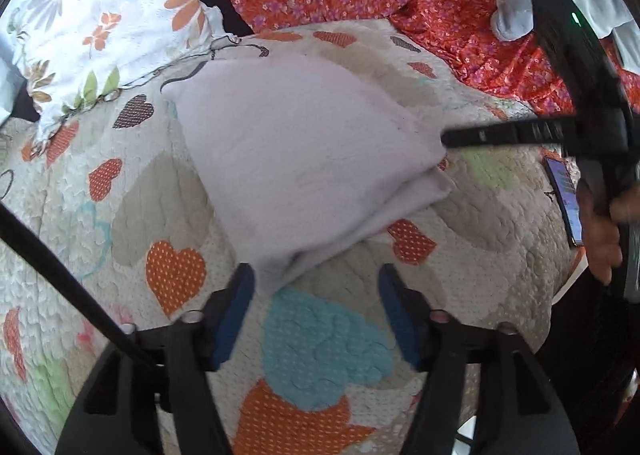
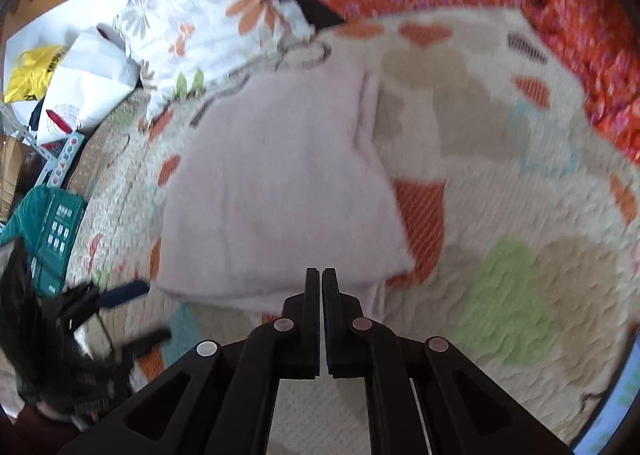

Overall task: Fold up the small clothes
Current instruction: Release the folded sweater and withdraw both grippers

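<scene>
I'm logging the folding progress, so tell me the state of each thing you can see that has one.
Pale cloth: folded, lying flat on the quilt, layered edges showing.
Left tool: open, pads either side of the cloth's near corner, not pressing it.
Right tool: shut, at the cloth's near edge; no cloth visible between its pads.
Phone: screen lit, lying on the quilt.
Quilt: spread out flat.

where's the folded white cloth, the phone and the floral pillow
folded white cloth (image 1: 304, 151): left wrist view, middle of its top layer
phone (image 1: 566, 199): left wrist view, on its lit screen
floral pillow (image 2: 208, 15): right wrist view, on its printed cover
</scene>
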The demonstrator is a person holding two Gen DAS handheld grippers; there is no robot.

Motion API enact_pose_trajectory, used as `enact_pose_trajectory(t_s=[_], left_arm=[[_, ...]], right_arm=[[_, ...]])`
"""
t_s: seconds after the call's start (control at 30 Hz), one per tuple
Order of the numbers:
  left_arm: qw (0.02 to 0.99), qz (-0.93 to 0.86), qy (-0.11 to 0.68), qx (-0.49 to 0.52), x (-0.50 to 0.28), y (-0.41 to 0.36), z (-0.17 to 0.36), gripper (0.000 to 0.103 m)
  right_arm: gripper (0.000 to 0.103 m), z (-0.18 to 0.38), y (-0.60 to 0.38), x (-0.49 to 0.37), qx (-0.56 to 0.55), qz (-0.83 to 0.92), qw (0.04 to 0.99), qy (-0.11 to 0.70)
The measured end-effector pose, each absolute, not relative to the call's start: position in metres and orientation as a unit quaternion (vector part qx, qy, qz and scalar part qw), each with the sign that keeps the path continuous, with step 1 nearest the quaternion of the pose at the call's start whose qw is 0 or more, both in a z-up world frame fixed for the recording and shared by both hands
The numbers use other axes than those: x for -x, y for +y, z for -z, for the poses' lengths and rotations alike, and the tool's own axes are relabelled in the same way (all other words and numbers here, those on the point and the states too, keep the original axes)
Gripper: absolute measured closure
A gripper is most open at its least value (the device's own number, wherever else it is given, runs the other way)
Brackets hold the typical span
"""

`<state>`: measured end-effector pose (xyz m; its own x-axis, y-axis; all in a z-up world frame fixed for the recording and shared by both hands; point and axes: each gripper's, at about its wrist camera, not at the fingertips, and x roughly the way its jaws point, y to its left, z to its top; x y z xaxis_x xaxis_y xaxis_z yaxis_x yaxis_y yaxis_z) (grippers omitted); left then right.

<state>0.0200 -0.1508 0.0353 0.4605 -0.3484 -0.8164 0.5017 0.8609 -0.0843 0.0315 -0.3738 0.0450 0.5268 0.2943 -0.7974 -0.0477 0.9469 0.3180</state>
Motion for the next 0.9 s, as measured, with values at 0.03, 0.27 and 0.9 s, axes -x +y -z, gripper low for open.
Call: enact_pose_trajectory(t_s=[0.03,0.27,0.9], left_arm=[[0.851,0.244,0.457,-0.084,-0.019,-0.154,-0.032,0.036],[0.841,0.195,0.503,-0.047,-0.02,-0.154,0.002,0.036],[0.878,0.077,0.468,0.069,-0.021,-0.078,-0.019,0.034]], right_arm=[[0.096,-0.047,-0.375,-0.034,-0.13,-0.095,0.867,0.472],[0.092,-0.03,-0.397,-0.064,-0.126,-0.033,0.873,0.47],[0.058,-0.041,-0.416,-0.062,-0.09,0.015,0.909,0.408]])
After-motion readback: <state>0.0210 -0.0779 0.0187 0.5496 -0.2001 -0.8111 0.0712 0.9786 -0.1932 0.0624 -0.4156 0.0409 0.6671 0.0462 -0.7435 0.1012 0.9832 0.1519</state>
